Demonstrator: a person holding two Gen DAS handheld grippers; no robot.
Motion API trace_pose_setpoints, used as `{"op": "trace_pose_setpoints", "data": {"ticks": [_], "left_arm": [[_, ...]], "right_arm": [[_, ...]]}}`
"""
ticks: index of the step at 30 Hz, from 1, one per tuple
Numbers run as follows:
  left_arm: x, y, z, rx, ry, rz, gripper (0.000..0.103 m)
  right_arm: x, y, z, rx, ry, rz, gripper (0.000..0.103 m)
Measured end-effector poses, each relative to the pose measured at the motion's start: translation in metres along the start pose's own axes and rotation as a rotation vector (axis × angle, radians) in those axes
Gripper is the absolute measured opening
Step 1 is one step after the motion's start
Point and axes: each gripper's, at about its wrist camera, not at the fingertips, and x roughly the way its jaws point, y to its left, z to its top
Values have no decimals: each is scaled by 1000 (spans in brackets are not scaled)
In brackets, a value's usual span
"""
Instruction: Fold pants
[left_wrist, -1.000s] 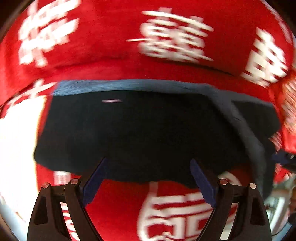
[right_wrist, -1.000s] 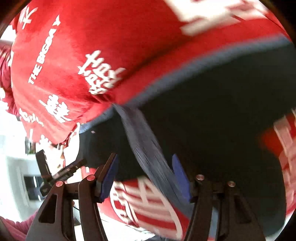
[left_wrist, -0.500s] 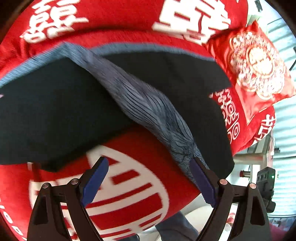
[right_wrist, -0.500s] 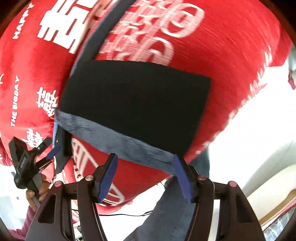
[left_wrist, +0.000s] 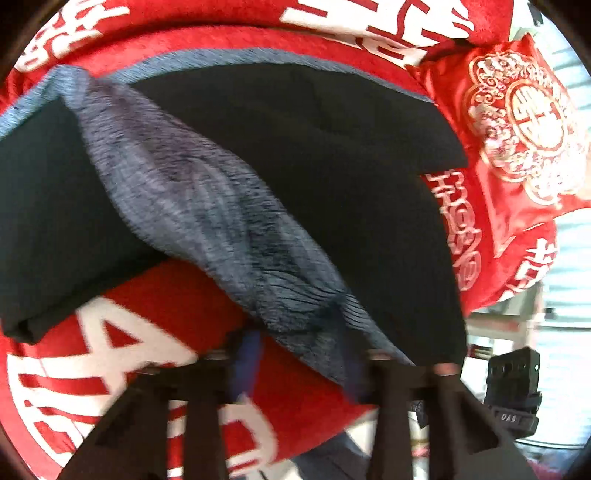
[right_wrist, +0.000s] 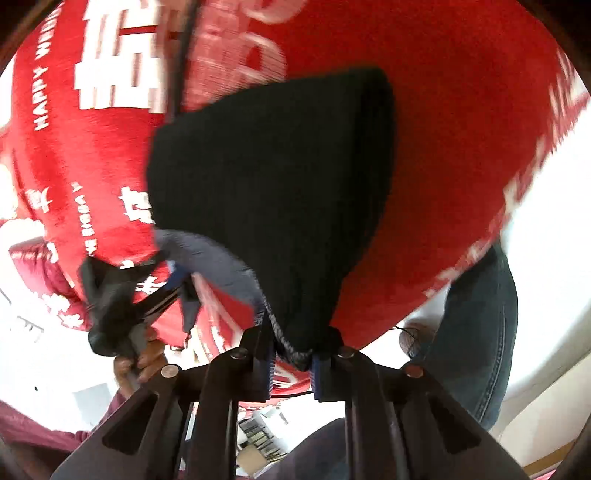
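Pants lie flat on red bedspread, running up and away from both claws, grey waistband along the near edge. Right gripper has just clamped down on one waistband corner; left gripper has just closed on the other. Next fold pivots on lifting that near edge toward the far one.

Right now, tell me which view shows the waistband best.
The left wrist view: the grey waistband runs long across the black pants. The right wrist view shows only a short stretch, bunched in the right gripper.
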Motion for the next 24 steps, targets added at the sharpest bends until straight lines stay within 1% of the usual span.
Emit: {"op": "trace_pose_setpoints", "data": {"ticks": [1, 4, 7, 8, 9, 11, 14, 15, 16, 17, 18, 19, 20, 22, 23, 24], "left_arm": [[-3, -5, 3, -6, -4, -6, 31], [-17, -20, 15, 18, -40, 5, 31], [-35, -36, 41, 17, -99, -13, 31], [-42, -42, 56, 23, -129, -10, 31], [-45, -45, 65, 27, -148, 0, 31], [-55, -53, 90, 46, -209, 46, 31], [-66, -56, 114, 57, -253, 134, 31], [-71, -55, 120, 54, -267, 166, 35], [-74, -53, 123, 48, -277, 192, 59], [-79, -49, 123, 33, -294, 223, 73], [-85, -44, 122, 9, -329, 261, 83], [-86, -41, 121, -4, -349, 281, 83], [-88, -32, 118, -14, -346, 296, 83], [-80, -18, 115, -49, -319, 337, 83], [-70, -11, 114, -74, -298, 364, 83], [-60, -1, 111, -105, -272, 395, 83]], "right_arm": [[-9, 8, 3, -17, -7, 4, 15], [-31, 46, 29, -85, -43, 29, 15], [-51, 85, 67, -152, -78, 64, 15], [-54, 96, 80, -171, -83, 72, 15], [-57, 107, 94, -192, -87, 78, 15], [-59, 131, 131, -239, -84, 75, 15], [-49, 160, 178, -286, -55, 44, 15], [-43, 169, 198, -303, -43, 24, 15], [-37, 175, 211, -311, -36, 11, 15], [-31, 182, 228, -317, -33, -11, 15], [-24, 188, 245, -321, -31, -38, 15], [-22, 187, 255, -326, -31, -59, 16], [-15, 192, 270, -335, -35, -99, 19], [2, 203, 292, -389, -40, -223, 21], [11, 212, 299, -452, -39, -325, 32], [17, 216, 299, -501, -46, -403, 53]]}}
